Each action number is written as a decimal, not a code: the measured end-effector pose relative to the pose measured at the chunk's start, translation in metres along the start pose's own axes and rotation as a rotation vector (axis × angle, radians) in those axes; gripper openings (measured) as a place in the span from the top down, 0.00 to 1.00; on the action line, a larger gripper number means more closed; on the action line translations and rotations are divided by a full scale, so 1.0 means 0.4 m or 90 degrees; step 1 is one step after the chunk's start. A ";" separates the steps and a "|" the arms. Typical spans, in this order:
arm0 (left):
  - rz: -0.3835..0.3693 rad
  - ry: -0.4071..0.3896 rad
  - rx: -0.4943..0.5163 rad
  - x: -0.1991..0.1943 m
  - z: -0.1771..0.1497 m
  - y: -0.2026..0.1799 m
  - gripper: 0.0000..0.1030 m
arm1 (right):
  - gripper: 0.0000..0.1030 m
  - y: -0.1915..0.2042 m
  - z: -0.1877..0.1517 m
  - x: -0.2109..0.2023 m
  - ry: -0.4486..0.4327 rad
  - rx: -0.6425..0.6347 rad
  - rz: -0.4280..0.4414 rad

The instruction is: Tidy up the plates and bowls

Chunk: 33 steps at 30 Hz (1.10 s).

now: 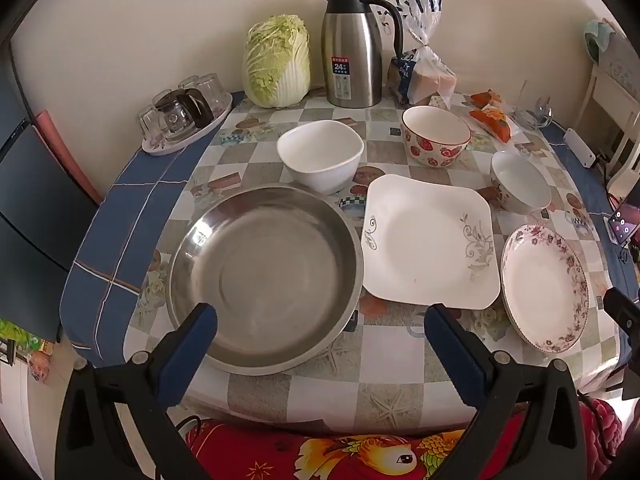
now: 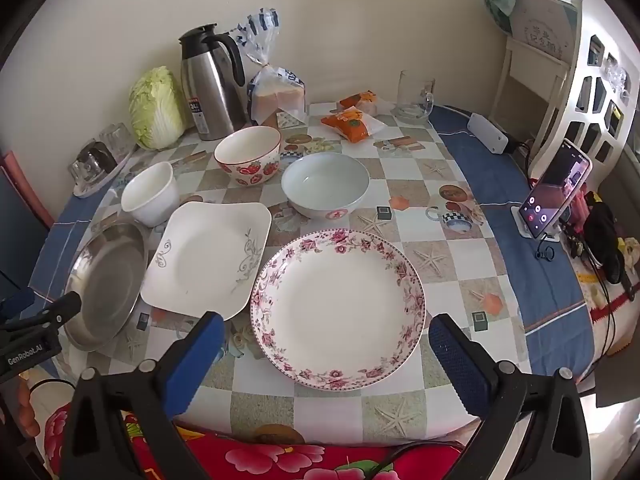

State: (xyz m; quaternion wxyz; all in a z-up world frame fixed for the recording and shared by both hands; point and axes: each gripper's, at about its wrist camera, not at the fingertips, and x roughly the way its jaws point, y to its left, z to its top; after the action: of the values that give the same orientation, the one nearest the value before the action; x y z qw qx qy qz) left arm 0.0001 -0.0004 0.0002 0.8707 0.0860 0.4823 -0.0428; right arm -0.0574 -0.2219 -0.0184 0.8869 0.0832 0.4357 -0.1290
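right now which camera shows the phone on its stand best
The right wrist view. There the phone stands whole at the table's right edge, its lit screen and white stand both clear. The left wrist view catches only a sliver of it at the far right rim, cut off and distorted.

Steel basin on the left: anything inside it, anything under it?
The steel basin is empty inside: only bare, reflective metal shows. It sits directly on the checkered tablecloth. Whatever lies beneath its base is covered, so that cannot be told.
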 end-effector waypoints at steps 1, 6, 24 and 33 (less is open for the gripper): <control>0.000 -0.002 0.001 -0.001 0.000 0.000 0.00 | 0.00 0.000 0.000 0.000 -0.001 0.000 0.000; 0.004 -0.002 -0.003 -0.004 0.001 -0.006 0.00 | 0.00 0.001 0.000 0.005 0.003 0.000 0.000; -0.002 0.008 -0.028 0.013 -0.009 0.033 0.00 | 0.00 0.002 0.011 -0.002 0.006 0.001 0.001; -0.003 0.013 -0.036 0.021 -0.010 0.042 0.00 | 0.00 0.005 0.005 0.017 0.008 0.001 0.001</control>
State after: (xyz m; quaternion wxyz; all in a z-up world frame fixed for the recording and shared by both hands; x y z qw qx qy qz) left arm 0.0039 0.0168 -0.0074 0.8676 0.0608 0.4925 -0.0302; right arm -0.0515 -0.2217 -0.0225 0.8843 0.0848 0.4410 -0.1281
